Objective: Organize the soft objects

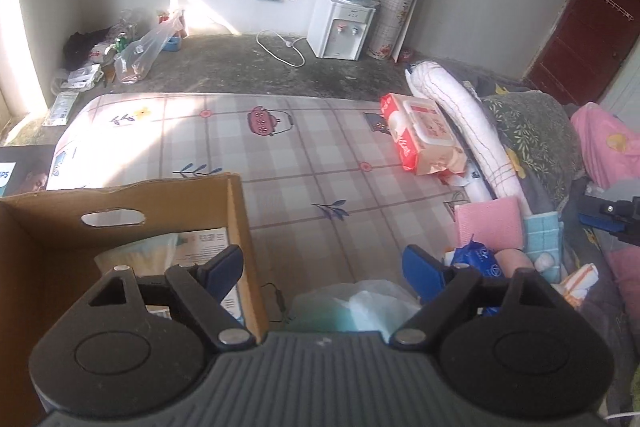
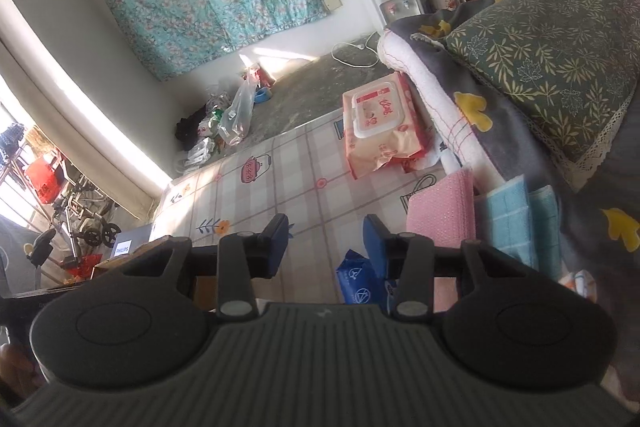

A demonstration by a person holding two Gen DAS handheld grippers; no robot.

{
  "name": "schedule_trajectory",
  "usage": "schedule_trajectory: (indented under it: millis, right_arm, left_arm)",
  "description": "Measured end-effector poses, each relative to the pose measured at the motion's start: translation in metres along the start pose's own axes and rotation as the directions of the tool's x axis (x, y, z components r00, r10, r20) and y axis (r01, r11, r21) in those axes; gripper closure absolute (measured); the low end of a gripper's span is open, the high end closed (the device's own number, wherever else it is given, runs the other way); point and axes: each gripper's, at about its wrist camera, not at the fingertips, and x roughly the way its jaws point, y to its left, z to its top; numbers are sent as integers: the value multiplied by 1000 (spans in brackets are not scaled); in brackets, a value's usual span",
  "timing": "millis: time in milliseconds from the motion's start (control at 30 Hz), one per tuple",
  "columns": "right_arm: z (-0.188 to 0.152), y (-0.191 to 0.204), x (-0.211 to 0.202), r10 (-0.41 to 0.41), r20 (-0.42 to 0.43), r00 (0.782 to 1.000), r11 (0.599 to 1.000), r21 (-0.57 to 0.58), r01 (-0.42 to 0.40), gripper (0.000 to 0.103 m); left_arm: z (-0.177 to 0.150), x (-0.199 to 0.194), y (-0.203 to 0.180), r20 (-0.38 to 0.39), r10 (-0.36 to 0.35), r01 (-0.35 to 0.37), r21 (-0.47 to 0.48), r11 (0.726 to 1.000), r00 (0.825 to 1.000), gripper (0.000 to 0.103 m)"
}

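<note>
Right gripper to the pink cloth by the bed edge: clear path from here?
Probably yes. The right gripper stands open and empty, and the pink cloth lies just ahead to its right on the mat, top uncovered; only the blue packet sits beside it.

Left tongs [image 1: 323, 269] gape wide, right tongs [image 2: 326, 241] part-open, both empty.

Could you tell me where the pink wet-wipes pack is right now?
In both views the wet-wipes pack lies on the checked mat's far right, against the white rolled towel.

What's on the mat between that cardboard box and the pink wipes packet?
Nothing: in the left wrist view only bare patterned mat lies between the cardboard box and the wipes packet.
</note>
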Motion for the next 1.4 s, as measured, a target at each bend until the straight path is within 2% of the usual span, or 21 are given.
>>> schedule_trajectory:
  millis: [167,333,500,633,733,867,933,1033,1167,1333,1400]
  right_arm:
    - [14,-37,21,-17,-31,999,1000,25,18,62]
    - [39,-59,55,-34,-87,996,999,28,36,63]
    - [58,-78,97,-75,-165,983,997,9,78,66]
    - [65,-94,129,-105,-224,969,994,9,110,66]
    - [67,-105,150,-121,-262,958,992,11,128,66]
    - [67,-114,174,-116,-307,945,992,17,127,66]
    - [64,-116,182,-102,-325,940,993,24,116,73]
    - [61,-113,184,-82,-307,948,995,27,95,77]
    - [61,-109,171,-39,-230,972,996,70,57,78]
    - [67,-105,133,48,-98,994,981,192,-29,78]
    - [61,-107,113,92,-41,995,964,252,-79,78]
  left_arm:
    - [3,49,-73,-100,-137,138,8,990,986,19]
    - [16,104,-121,-195,-201,193,-60,979,960,32]
    - [29,158,-149,-257,-192,177,-79,981,947,42]
    - [35,198,-155,-298,-174,149,-104,983,939,48]
    - [35,218,-154,-335,-169,136,-122,983,927,51]
    - [32,234,-155,-356,-167,134,-115,984,919,53]
    - [31,238,-156,-364,-169,134,-119,984,916,53]
    - [31,239,-155,-365,-172,134,-127,983,915,53]
    - [35,226,-154,-341,-183,144,-137,980,922,53]
    - [42,184,-144,-283,-223,182,-164,970,933,51]
    - [41,163,-137,-255,-244,202,-182,962,935,47]
